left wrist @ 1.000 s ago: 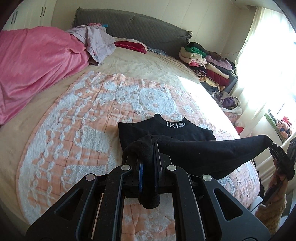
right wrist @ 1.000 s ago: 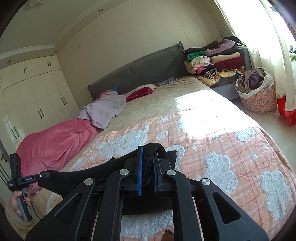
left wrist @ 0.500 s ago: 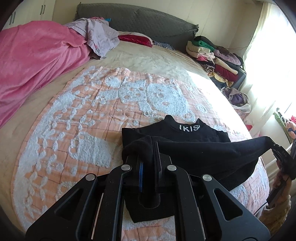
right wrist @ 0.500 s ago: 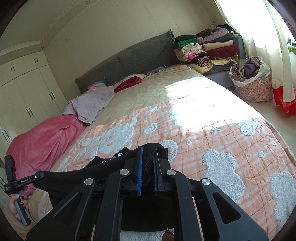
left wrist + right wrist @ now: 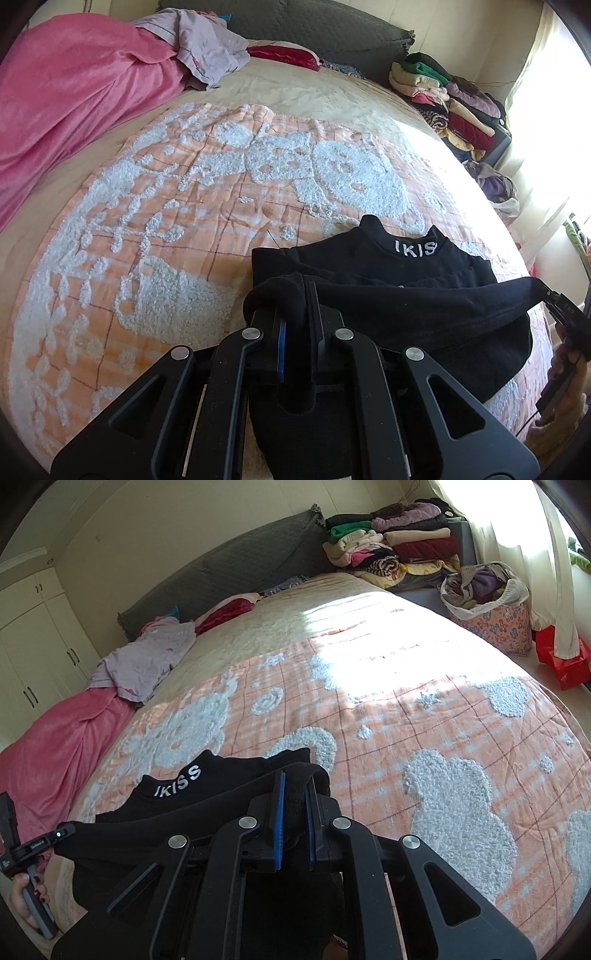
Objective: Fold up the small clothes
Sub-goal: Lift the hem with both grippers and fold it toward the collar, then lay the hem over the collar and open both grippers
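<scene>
A small black top [image 5: 391, 295] with white "IKISS" lettering on its collar lies on the orange and white bedspread [image 5: 192, 206], collar away from me. My left gripper [image 5: 297, 332] is shut on the garment's lower left edge. My right gripper [image 5: 293, 819] is shut on the lower right edge. The hem is stretched between them and lifted over the rest of the black top [image 5: 207, 801]. The right gripper also shows in the left wrist view [image 5: 561, 306], and the left one in the right wrist view [image 5: 33, 845].
A pink blanket [image 5: 74, 88] and a lilac garment [image 5: 207, 48] lie at the bed's far left. Stacked folded clothes [image 5: 391, 546] sit beside the headboard. A floral laundry basket [image 5: 487, 609] and red bag [image 5: 561, 657] stand on the floor right of the bed.
Both grippers have carried the lifted hem forward and lower toward the collar. More of the garment now lies on the bedspread.
</scene>
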`<state>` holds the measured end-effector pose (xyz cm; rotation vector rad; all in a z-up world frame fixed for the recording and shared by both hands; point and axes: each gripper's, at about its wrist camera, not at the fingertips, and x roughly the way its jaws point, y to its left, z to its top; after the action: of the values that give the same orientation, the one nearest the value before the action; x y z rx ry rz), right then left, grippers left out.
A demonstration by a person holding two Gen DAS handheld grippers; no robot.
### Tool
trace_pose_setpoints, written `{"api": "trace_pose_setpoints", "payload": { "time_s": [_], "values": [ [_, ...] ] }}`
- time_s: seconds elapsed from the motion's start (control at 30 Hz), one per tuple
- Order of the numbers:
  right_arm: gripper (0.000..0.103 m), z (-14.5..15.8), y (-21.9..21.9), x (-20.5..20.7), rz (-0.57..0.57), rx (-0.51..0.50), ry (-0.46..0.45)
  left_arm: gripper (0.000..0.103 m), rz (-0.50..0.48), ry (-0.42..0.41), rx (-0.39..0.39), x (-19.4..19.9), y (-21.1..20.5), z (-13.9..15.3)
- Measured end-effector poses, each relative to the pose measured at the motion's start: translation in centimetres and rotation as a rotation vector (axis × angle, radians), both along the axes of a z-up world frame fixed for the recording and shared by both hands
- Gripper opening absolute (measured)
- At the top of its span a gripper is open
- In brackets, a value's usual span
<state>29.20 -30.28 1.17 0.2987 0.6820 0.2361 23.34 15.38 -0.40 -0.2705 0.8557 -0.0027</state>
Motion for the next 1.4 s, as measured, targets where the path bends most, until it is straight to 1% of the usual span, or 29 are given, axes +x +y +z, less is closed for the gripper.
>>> {"api": "trace_pose_setpoints", "payload": {
  "time_s": [0.07,0.13,0.17,0.23,0.27,0.3,0.37,0.47,0.53,0.57,0.6,0.63,0.7,0.73,0.8,0.87,1.0,1.07,1.17,1.3,1.4],
  "values": [
    [0.009,-0.7,0.0,0.5,-0.007,-0.005,0.025,0.007,-0.008,0.013,-0.011,0.3,0.0,-0.5],
    [0.014,-1.1,0.3,0.6,-0.004,-0.022,0.037,0.008,-0.006,0.02,-0.008,0.1,0.0,-0.6],
    [0.016,-1.2,0.4,0.5,0.0,-0.031,0.038,0.01,-0.011,0.018,-0.01,-0.2,-0.1,-0.4],
    [0.036,-0.9,0.6,-0.1,0.001,-0.054,0.025,0.028,-0.018,-0.006,-0.002,-0.9,-0.2,0.2],
    [0.041,-0.6,0.7,-0.5,0.001,-0.065,0.016,0.043,-0.015,-0.03,0.015,-1.5,-0.3,0.8],
    [0.048,-0.3,0.8,-1.0,0.004,-0.077,0.004,0.044,-0.014,-0.045,0.026,-2.0,-0.3,1.3],
    [0.049,0.7,1.2,-2.4,0.014,-0.11,-0.041,0.044,-0.016,-0.07,0.045,-2.8,-0.4,2.1],
    [0.054,1.8,2.3,-4.2,0.047,-0.157,-0.101,0.044,-0.014,-0.11,0.104,-4.3,-1.0,3.4],
    [0.054,2.3,3.6,-5.4,0.101,-0.186,-0.134,0.044,-0.036,-0.134,0.117,-5.4,-1.8,4.0],
    [0.054,2.3,4.4,-5.9,0.128,-0.203,-0.14,0.044,-0.053,-0.139,0.12,-5.8,-2.2,4.1],
    [0.052,2.2,5.1,-6.2,0.161,-0.219,-0.133,0.042,-0.074,-0.142,0.128,-6.3,-2.8,4.0],
    [0.044,2.0,5.8,-6.5,0.192,-0.227,-0.124,0.04,-0.094,-0.136,0.134,-6.5,-3.5,3.8],
    [0.031,1.3,7.1,-6.9,0.246,-0.247,-0.101,0.028,-0.127,-0.106,0.142,-6.7,-4.6,2.8],
    [0.031,0.9,7.7,-7.0,0.263,-0.262,-0.092,0.027,-0.143,-0.086,0.145,-6.6,-5.1,2.1],
    [0.031,0.0,8.8,-7.2,0.284,-0.303,-0.077,0.02,-0.172,-0.052,0.175,-6.2,-6.2,0.5],
    [0.03,-0.9,9.4,-7.0,0.3,-0.325,-0.05,0.02,-0.176,-0.028,0.214,-5.8,-6.8,-0.8],
    [0.03,-3.4,10.2,-5.5,0.281,-0.398,0.05,0.02,-0.172,0.024,0.256,-4.5,-7.3,-2.9],
    [0.03,-4.3,10.6,-4.8,0.279,-0.405,0.067,0.02,-0.163,0.032,0.268,-3.9,-7.1,-3.4],
    [0.029,-4.8,10.8,-3.7,0.266,-0.392,0.064,0.02,-0.157,0.033,0.292,-2.8,-7.0,-4.0],
    [0.029,-4.6,11.6,-1.8,0.246,-0.378,0.065,0.02,-0.15,0.041,0.283,-1.5,-6.8,-4.2],
    [0.029,-4.5,12.1,-0.4,0.237,-0.378,0.07,0.02,-0.141,0.049,0.25,-0.5,-6.1,-4.2]
  ]
}}
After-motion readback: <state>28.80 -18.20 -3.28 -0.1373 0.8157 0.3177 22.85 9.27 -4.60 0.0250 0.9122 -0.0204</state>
